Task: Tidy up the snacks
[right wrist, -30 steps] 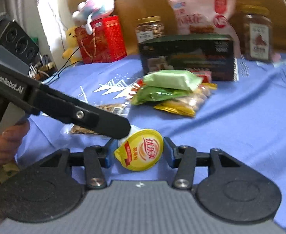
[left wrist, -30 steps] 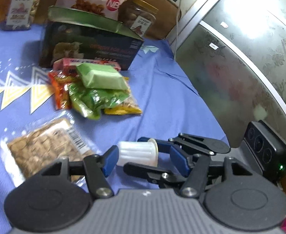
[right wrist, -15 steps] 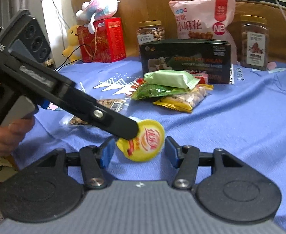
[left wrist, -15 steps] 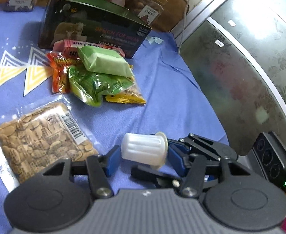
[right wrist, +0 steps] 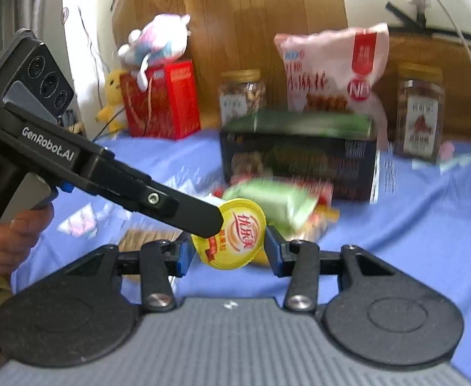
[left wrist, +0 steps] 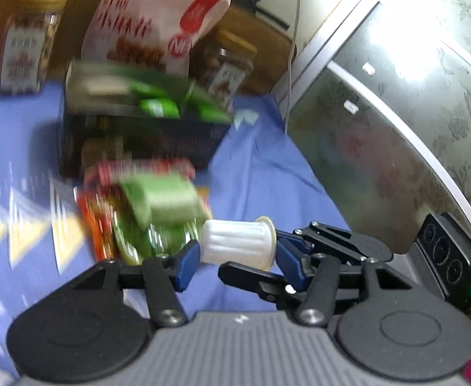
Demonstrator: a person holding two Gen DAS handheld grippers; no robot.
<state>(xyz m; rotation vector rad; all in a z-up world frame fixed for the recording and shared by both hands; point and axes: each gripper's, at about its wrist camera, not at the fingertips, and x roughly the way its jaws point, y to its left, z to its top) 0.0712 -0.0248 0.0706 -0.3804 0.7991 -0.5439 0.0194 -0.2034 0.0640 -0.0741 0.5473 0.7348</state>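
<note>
A small ribbed white cup [left wrist: 237,241] with a yellow foil lid [right wrist: 238,233] lies on its side in the air above the blue cloth [left wrist: 261,167], between both grippers at once. The left gripper [left wrist: 238,259] has a blue pad at the cup's base and another at its lid end, clamped along its length. The right gripper [right wrist: 225,251] faces the lid, its jaws closing with the cup between them; its pads stand close to the lid's rim, and I cannot tell whether they press on it. In the right wrist view the left gripper's black finger [right wrist: 184,212] crosses in front of the lid's left edge, with a hand [right wrist: 7,241] on its handle at the left edge of the frame. Just behind the cup a blurred heap of green, red and yellow packets [left wrist: 158,212] lies on the cloth. Behind that stands a dark box [right wrist: 296,164] with its green top [right wrist: 299,122]. Along the cloth's far edge are two jars [right wrist: 241,96] [right wrist: 420,112], a pink bag [right wrist: 331,70] between them, and a red box [right wrist: 163,99] with a plush toy [right wrist: 155,43] on top, toward the far left corner.
</note>
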